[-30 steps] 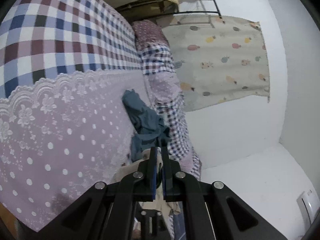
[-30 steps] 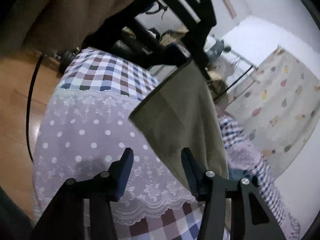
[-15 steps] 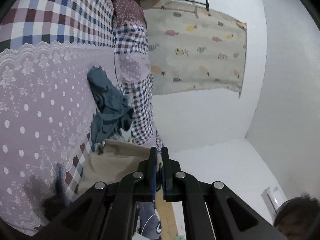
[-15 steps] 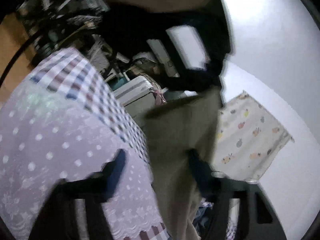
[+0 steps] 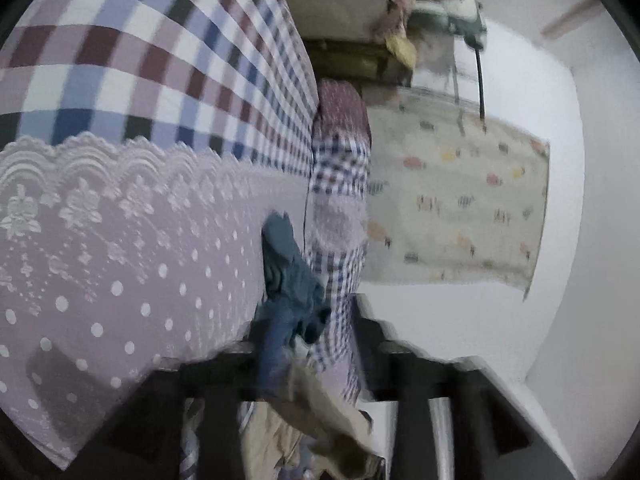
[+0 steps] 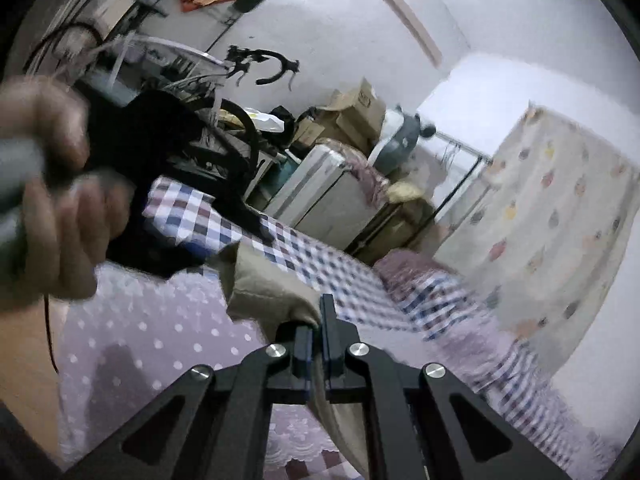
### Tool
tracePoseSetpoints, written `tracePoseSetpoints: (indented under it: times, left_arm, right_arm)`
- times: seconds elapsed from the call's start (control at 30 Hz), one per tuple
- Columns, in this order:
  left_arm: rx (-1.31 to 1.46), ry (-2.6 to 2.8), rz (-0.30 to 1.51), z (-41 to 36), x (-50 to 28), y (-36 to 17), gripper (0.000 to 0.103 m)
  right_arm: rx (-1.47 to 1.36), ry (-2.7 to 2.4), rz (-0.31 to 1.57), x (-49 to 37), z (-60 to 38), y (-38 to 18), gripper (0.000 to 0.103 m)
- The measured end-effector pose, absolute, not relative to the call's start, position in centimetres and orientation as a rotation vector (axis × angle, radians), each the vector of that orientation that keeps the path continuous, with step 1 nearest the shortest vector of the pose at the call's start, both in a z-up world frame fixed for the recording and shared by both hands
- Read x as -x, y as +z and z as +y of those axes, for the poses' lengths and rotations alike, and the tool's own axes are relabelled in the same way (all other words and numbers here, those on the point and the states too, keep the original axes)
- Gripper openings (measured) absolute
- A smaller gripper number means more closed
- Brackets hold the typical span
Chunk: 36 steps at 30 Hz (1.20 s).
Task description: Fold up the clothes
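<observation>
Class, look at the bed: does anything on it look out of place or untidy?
Yes. A blue garment lies crumpled on the bed cover near the checked pillow, unfolded. The tan garment hangs bunched from the right gripper, not yet laid flat.

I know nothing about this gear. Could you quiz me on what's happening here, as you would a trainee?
1. True or false: the right gripper is shut on the beige woven cloth.
2. What lies crumpled on the lilac polka-dot bedspread? A) a blue-grey garment B) a red towel C) a white sock
3. Fill in: beyond the lace edge, the blue, maroon and white sheet has a ____ pattern.

Key: 1 true; 2 A; 3 checked.
</observation>
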<state>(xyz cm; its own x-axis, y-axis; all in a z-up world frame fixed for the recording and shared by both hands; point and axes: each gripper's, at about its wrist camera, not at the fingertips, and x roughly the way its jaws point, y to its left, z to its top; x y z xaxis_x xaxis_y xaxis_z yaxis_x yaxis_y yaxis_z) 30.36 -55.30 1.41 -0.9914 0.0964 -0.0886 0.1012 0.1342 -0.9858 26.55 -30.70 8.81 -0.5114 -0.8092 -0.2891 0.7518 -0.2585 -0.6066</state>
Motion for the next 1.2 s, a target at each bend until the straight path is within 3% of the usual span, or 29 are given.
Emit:
tracePoseSetpoints:
  times: [0.03, 0.13, 0.43, 0.6, 0.8, 1.03, 1.2]
  left_arm:
    - [-0.171, -2.034, 2.362, -55.3, -30.5, 1.2, 0.070]
    - [-0.189, -2.053, 2.296, -55.2, -30.1, 1.4, 0.070]
    - [-0.483, -2.338, 2.035, -50.3, -21.8, 4.5, 0.074]
    - [-0.744, -2.631, 1.690, -43.9, -15.4, 7.8, 0.074]
    - [-1.099, -2.931, 1.079, -32.2, -8.6, 10.6, 0.074]
    - [-1.316, -3.017, 0.301, -21.2, -3.2, 9.0, 0.074]
    - [-1.340, -3.032, -0.015, -17.4, -1.1, 7.2, 0.073]
  right_arm:
    - [0.054, -1.924, 0.839, -25.7, -30.6, 9.8, 0.001]
    - [-0.095, -1.942, 0.732, -22.0, -30.5, 14.0, 0.001]
    - [-0.281, -2.473, 0.211, -2.4, -12.6, 28.8, 0.001]
    - [-0.391, -2.719, -0.135, 8.3, -2.6, 36.9, 0.001]
    - [-0.537, -2.962, -0.262, 10.4, 12.4, 34.0, 0.001]
    - [-0.743, -3.133, -0.438, 10.6, 26.5, 26.6, 0.001]
    - [-1.122, -3.160, -0.361, 10.9, 32.3, 18.1, 0.005]
